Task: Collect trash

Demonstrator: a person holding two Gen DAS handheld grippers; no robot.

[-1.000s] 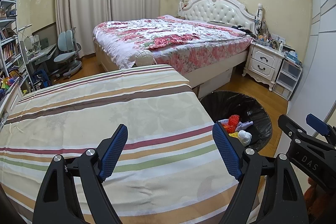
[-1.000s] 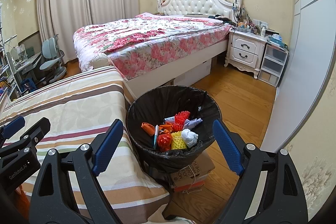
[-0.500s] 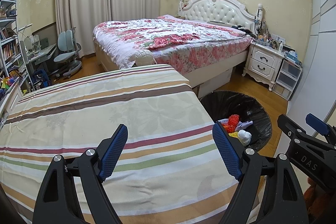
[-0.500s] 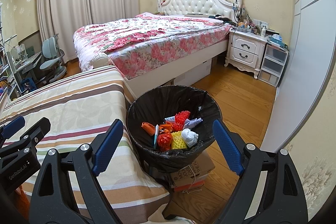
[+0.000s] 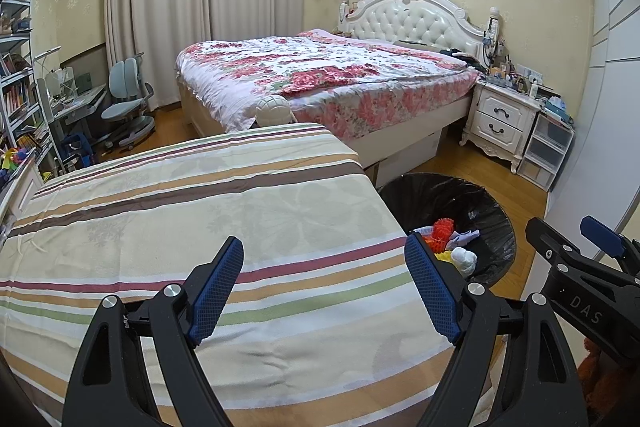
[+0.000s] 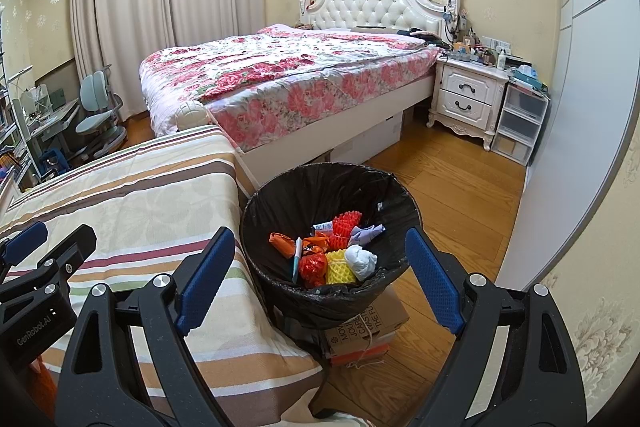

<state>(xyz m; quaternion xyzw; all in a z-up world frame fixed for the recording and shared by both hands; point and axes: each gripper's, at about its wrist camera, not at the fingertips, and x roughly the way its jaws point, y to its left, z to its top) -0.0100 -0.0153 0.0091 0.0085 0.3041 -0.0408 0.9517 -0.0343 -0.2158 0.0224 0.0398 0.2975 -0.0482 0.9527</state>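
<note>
The trash bin [image 6: 280,223] is a round bucket lined with a crinkled black bag, its mouth facing straight up and its long axis upright; it stands on a cardboard box [image 6: 366,327] on the wooden floor [image 6: 452,187], just beside the right edge of the bench [image 6: 132,203], which is covered in a striped cloth. Inside the bin lies a loose heap of trash: a red foam net [image 6: 347,221] toward the back, a yellow foam net [image 6: 339,268] at the front, a crumpled white wad [image 6: 361,260] to the right of the yellow net, an orange scrap [image 6: 280,242] on the left, and a pen-like stick [image 6: 296,259] leaning roughly upright against the heap. The right tool [image 6: 320,273] hangs in front of the bin, angled downward toward it, its blue-padded jaws spread wide with nothing gripped; the bin shows between them without touching either pad. The left tool [image 5: 324,285] is held over the bench to the left of the bin, likewise tilted downward, jaws released and spread with only striped cloth seen between them. In the left wrist view the bin [image 5: 492,211] sits just past the bench's right edge, beyond the right-hand pad.
</note>
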